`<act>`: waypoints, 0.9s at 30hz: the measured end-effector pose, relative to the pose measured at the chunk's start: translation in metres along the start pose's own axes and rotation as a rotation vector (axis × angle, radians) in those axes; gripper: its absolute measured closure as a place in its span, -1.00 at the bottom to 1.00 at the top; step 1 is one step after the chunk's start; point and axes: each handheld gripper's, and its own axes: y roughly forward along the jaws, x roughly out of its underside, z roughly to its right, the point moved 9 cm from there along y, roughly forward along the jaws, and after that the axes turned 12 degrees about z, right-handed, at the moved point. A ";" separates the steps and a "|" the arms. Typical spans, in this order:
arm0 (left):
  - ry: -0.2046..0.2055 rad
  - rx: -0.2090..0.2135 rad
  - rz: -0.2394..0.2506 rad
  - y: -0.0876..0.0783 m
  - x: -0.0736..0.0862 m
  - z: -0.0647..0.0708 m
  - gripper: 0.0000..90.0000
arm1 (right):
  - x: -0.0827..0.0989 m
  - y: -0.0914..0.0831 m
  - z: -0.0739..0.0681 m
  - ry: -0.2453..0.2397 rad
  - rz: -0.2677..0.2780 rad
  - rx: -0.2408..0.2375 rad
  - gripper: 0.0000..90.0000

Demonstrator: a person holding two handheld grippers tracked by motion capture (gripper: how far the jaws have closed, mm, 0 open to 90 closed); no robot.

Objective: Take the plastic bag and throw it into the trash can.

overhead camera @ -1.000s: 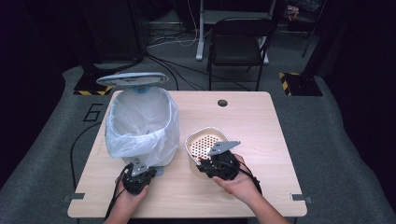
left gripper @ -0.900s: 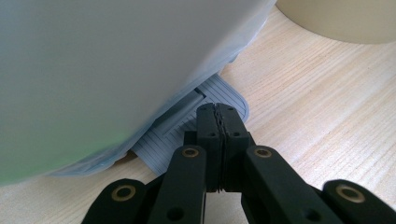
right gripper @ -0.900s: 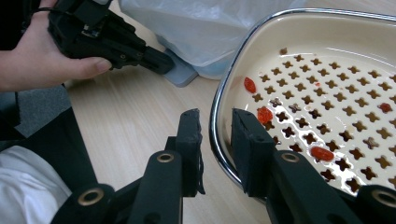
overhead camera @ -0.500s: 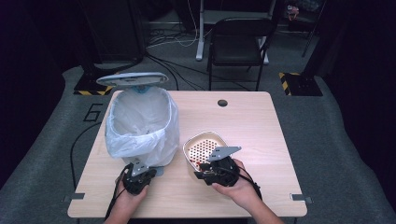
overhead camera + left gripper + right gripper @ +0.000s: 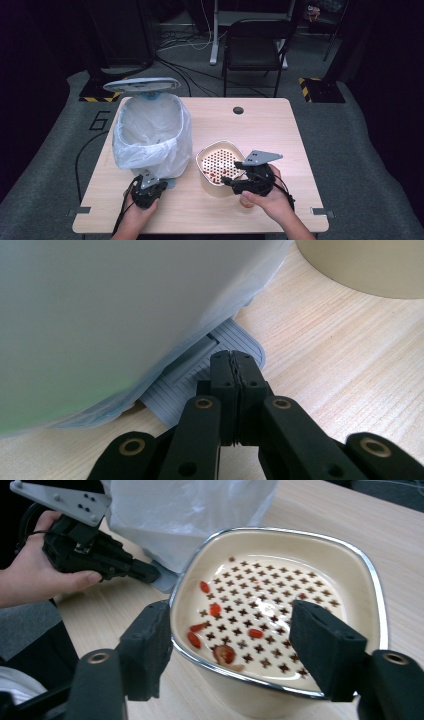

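While my left gripper (image 5: 161, 183) presses closed jaws on the bin's pedal (image 5: 220, 352), my right gripper (image 5: 240, 645), jaws just opening around the strainer bowl (image 5: 220, 162) at the table's (image 5: 280, 130) near edge, may tip it, spilling the red scraps (image 5: 215, 609).

One lined bin (image 5: 152, 132), lid up, just ahead of the left gripper (image 5: 148, 186). One cream strainer bowl (image 5: 221, 165) at the right gripper (image 5: 231, 179)'s tips. Red scraps (image 5: 215, 609) in the bowl: about seven, one blurred. One grey pedal (image 5: 200, 372) under the left gripper. One table (image 5: 270, 130). One chair (image 5: 255, 45) well beyond both grippers.
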 end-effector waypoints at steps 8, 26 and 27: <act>-0.005 0.001 0.002 0.000 0.000 0.000 0.97 | 0.015 -0.017 0.017 -0.003 -0.006 0.069 -0.63; -0.005 0.006 0.002 0.000 0.000 0.000 0.97 | 0.064 -0.023 0.033 0.051 -0.016 0.138 -0.68; -0.005 0.004 0.002 0.000 0.000 0.000 0.97 | 0.065 -0.023 0.033 0.048 -0.016 0.136 -0.68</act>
